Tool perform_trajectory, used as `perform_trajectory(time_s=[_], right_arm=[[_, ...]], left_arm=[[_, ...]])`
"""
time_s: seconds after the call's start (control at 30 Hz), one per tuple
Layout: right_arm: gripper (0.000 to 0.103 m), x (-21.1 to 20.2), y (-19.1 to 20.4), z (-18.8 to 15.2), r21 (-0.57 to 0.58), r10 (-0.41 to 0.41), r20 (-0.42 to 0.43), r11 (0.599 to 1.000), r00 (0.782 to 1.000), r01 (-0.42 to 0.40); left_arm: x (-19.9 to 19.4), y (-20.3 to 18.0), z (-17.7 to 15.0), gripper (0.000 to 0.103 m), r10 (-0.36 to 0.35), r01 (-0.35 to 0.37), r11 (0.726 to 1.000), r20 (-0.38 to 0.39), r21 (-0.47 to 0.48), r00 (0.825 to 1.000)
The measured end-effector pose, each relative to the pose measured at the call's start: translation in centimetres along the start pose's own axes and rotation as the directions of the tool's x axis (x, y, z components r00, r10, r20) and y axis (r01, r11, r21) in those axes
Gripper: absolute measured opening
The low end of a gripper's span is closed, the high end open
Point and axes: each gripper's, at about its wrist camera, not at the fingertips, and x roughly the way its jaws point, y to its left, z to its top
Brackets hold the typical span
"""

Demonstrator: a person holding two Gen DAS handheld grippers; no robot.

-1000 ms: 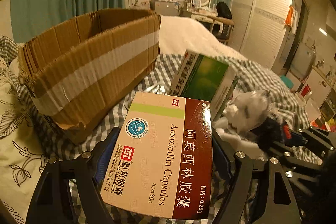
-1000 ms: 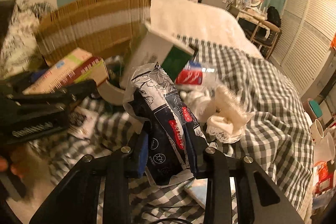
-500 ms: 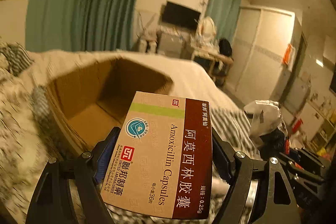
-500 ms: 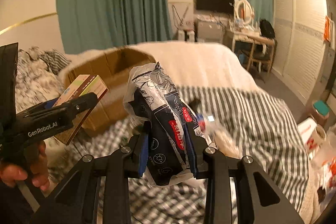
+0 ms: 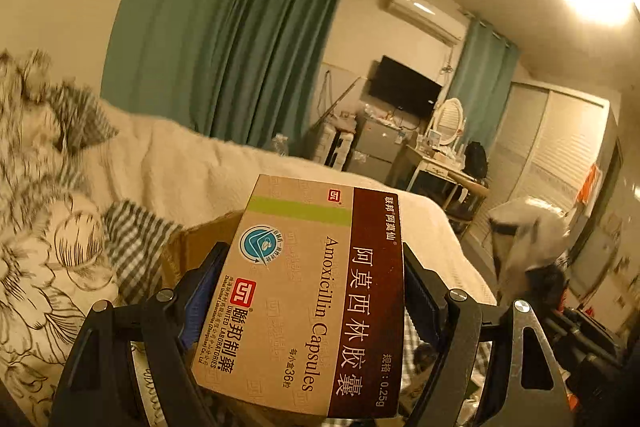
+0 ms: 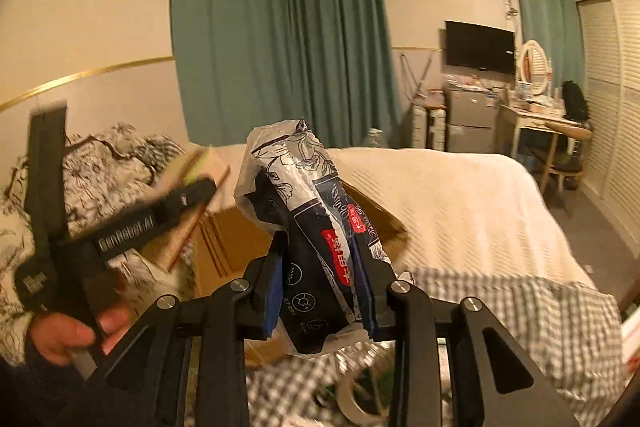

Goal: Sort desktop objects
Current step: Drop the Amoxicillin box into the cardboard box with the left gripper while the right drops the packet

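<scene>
Now my left gripper [image 5: 312, 311] clamps a medicine box [image 5: 308, 303]; my right gripper [image 6: 320, 291] pinches a tissue pack [image 6: 316, 227], cardboard box [image 6: 224, 239] just beyond its tips.

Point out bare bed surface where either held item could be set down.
Free: white blanket right of the cardboard box, toward the desk. Checked sheet below it is mostly bare. Crowded: clutter with a tape roll under the right gripper.

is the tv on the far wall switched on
No, the tv on the far wall shows a plain dark screen with no picture, beside the green curtain.
</scene>
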Motion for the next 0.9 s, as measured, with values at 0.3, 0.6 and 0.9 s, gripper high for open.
perform_trajectory(time_s=[0.3, 0.6, 0.9], right_arm=[[0.03, 9.0, 0.9, -0.9, 0.057, 0.105, -0.073, 0.993, 0.992, -0.1], [0.031, 13.9, 1.1, -1.7, 0.098, 0.131, -0.111, 0.988, 0.985, -0.121], [0.053, 12.6, 0.0, -1.1, 0.094, 0.011, -0.087, 0.996, 0.996, -0.003]], left_arm=[[4.3, 3.0, -1.1, 0.082, -0.001, 0.001, 1.0, -0.051, 0.011, 0.999], [5.9, 3.0, -2.3, 0.082, -0.028, 0.022, 0.999, -0.147, -0.041, 0.989], [5.8, 3.4, -2.6, 0.095, -0.027, 0.016, 0.997, -0.145, -0.074, 0.989]])
